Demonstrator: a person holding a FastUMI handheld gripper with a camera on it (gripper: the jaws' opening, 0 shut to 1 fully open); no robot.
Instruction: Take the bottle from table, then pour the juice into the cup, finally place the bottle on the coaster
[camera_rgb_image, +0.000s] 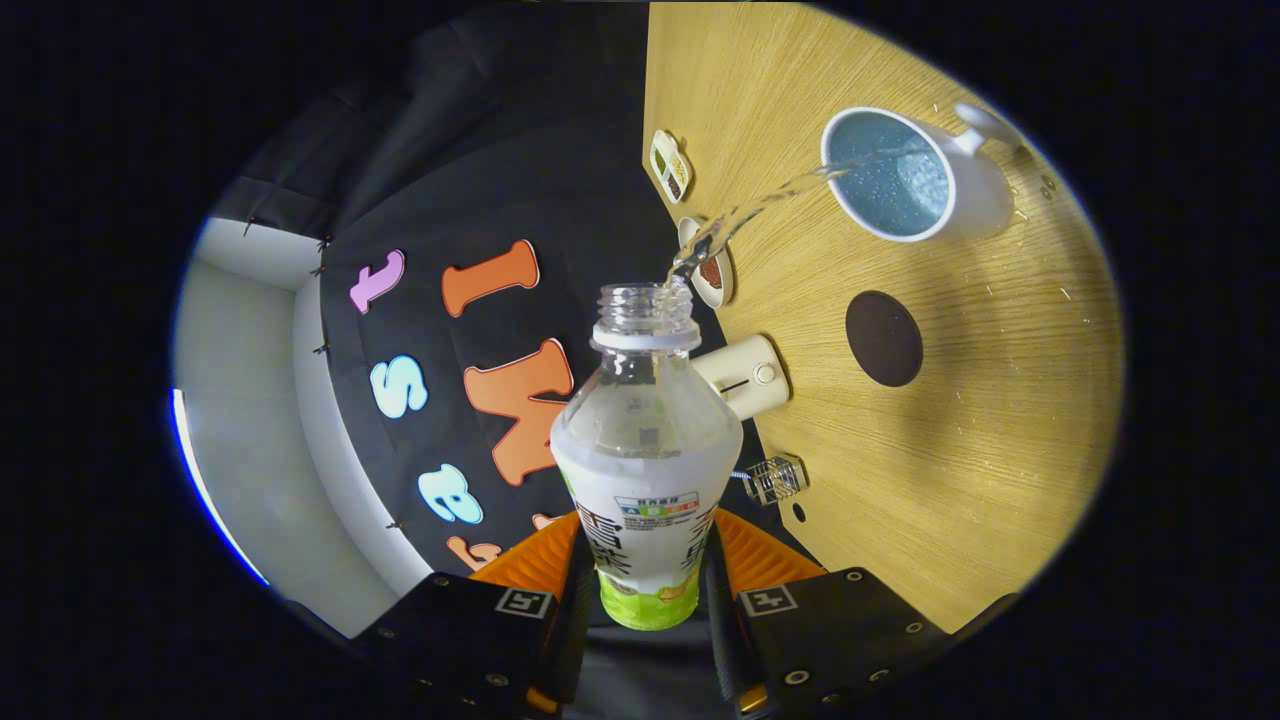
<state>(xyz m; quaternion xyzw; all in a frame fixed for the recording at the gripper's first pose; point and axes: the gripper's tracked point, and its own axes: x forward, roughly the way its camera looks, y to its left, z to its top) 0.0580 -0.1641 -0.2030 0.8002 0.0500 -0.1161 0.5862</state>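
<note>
My gripper (648, 570) clamps one juice bottle (645, 440), pouring into one white cup (915, 175) beside one dark coaster (883, 338).

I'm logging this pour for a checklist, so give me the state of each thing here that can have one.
bottle: uncapped, tilted, liquid streaming from its mouth toward the cup.
cup: standing on the table, partly filled, taking the stream.
coaster: bare, nothing on it.
claw: shut on the bottle, a finger on each side.
table: a few droplets spattered near the cup.
</note>
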